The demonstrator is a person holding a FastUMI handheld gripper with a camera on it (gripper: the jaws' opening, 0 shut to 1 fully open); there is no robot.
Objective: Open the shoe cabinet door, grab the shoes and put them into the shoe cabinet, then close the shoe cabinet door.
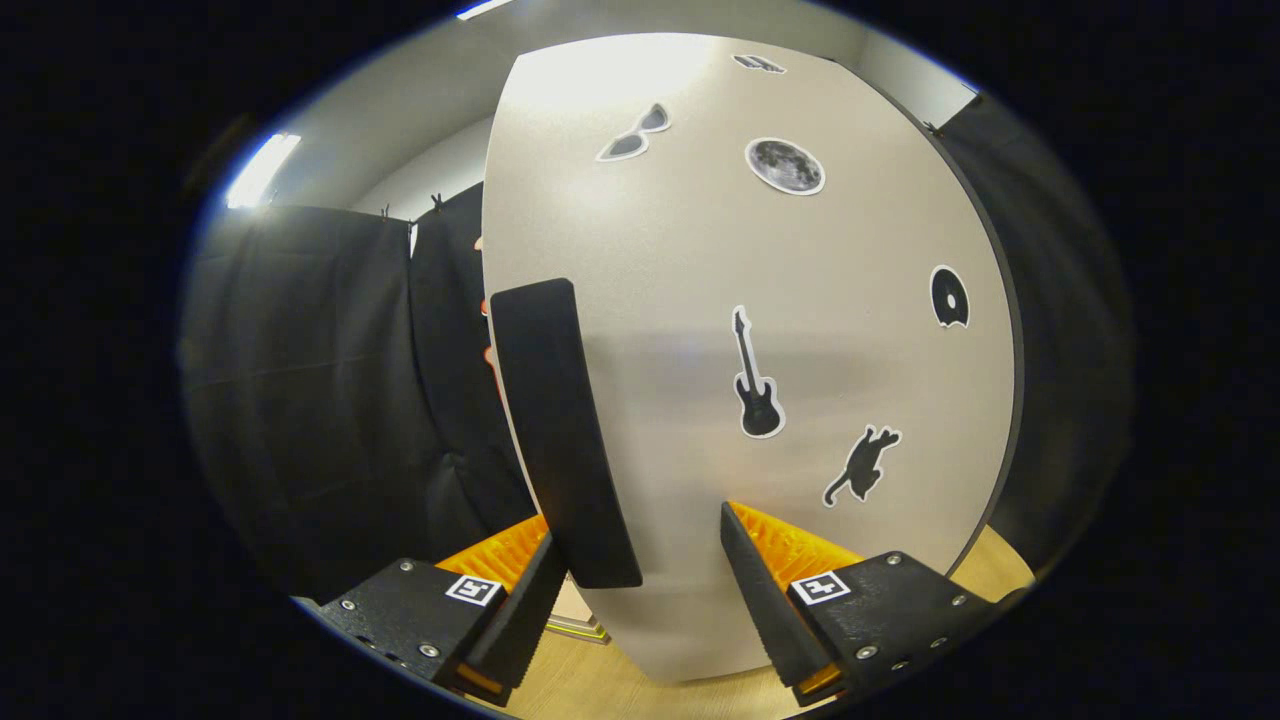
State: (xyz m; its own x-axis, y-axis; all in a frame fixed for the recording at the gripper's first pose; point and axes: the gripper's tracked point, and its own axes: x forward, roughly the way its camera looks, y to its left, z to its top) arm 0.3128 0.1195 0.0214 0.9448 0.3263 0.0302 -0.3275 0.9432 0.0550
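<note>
Shoe cabinet door (800,300) sits right in front of the claw: pale grey panel w/ dark edging down its far side. A long black handle (560,430) runs upright along the door's near edge, bottom end reaching down between the two fingers, just beside the left finger (520,610); can't tell if it touches. Right finger (760,590) stands apart from the handle, w/ bare door surface showing between them. Claw (640,590) is wide, nothing gripped.

Stickers on the door front: sunglasses (635,133) near the top, moon (785,166) beside them, guitar (757,380) mid-panel beyond the fingers, leaping cat (862,463) just next to it, a round dark disc (949,296) by the far edge, one more small sticker at the very top, too small to tell.

Light wood floor (590,690) below the door. Black cloth wall (320,380) hangs beside the handle side, another stretch past the door's far edge. Ceiling light (262,168) above the cloth.
</note>
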